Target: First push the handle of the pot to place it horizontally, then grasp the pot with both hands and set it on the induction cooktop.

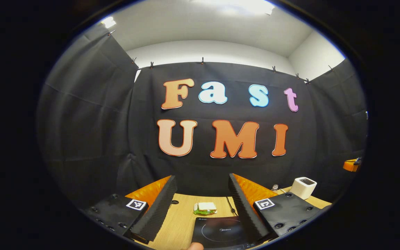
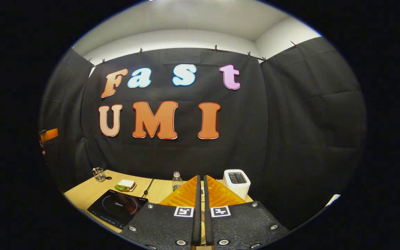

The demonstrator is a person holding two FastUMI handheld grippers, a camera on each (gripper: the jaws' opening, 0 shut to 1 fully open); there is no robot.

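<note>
Induction cooktop (image 1: pixel 221 232) – black glass slab with a ring marking, lying flat on the wooden table (image 1: pixel 182 215). In the left gripper view it sits low between the left gripper's (image 1: pixel 201 177) two fingers, its near edge towards the camera. In the right gripper view it lies low and to the left of the right gripper (image 2: pixel 201 177).

Left gripper – jaws spread wide, holding nothing; the fingers stand on either side of the cooktop. A fingertip (image 1: pixel 196 246) shows at the cooktop's near edge.

Right gripper – fingers drawn together with only a thin slit between them; nothing is seen gripped. It is set well to the right of the cooktop.

Sandwich (image 1: pixel 205 208) – white bread with green leaf, on a small plate, just beyond the cooktop's far edge.

Power cable (image 1: pixel 230 205) – black, running away from the cooktop's far right corner across the table.

Toaster (image 1: pixel 303 187) – white, slots up, well to the right of the cooktop and farther back.

Small clear bottle (image 2: pixel 176 180) – upright, between the cooktop and the toaster, near the back of the table.

Glass cup (image 2: pixel 99 174) – clear, upright, beyond the cooktop on its far left, past the sandwich; its contents are too small to tell.
</note>
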